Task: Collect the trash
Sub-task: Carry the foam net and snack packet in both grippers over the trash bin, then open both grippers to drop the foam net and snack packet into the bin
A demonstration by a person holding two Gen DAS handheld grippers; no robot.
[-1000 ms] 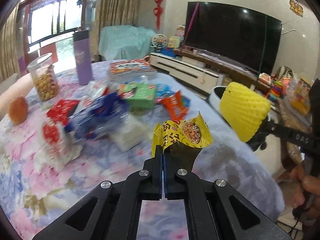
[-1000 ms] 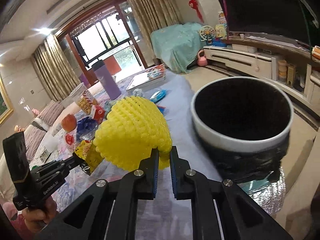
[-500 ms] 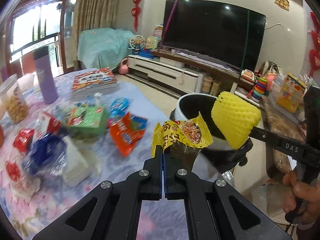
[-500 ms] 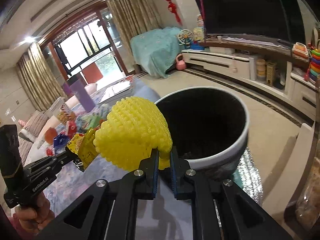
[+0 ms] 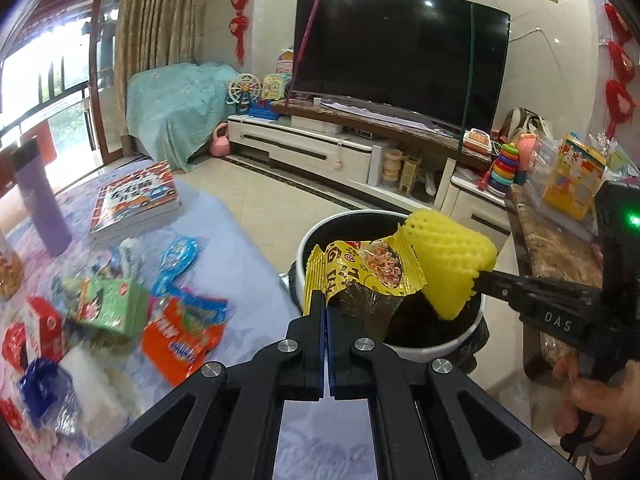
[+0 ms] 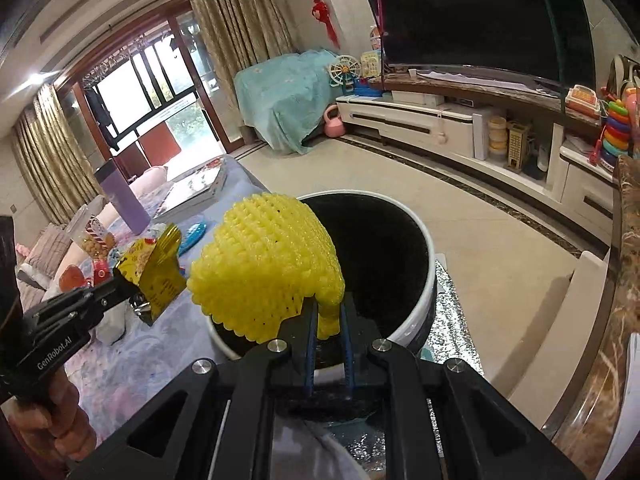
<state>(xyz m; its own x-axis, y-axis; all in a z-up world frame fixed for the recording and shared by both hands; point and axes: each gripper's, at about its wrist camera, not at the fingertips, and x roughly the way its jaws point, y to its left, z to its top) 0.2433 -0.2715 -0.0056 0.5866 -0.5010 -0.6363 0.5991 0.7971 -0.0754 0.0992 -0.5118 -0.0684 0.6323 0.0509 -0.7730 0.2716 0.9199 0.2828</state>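
Both pieces hang over the bin [image 5: 400, 344]'s rim, undropped: the left gripper [image 5: 329, 312] pinches the yellow wrapper [image 5: 360, 272], the right gripper [image 6: 328, 332] clamps the foam net [image 6: 264, 272], while packets [image 5: 180, 336] litter the table [image 5: 248, 272]'s near edge.

Both wrist cams close, angled down (share bin [image 5: 432, 344]).

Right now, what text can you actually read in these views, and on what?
"DAS": on the right gripper arm, left wrist view.
"GenRobot.AI": on the left gripper arm, right wrist view.
Yellow snack wrapper: large print, partly folded, not readable.
Book cover, orange packet, green box: blurred, unreadable.
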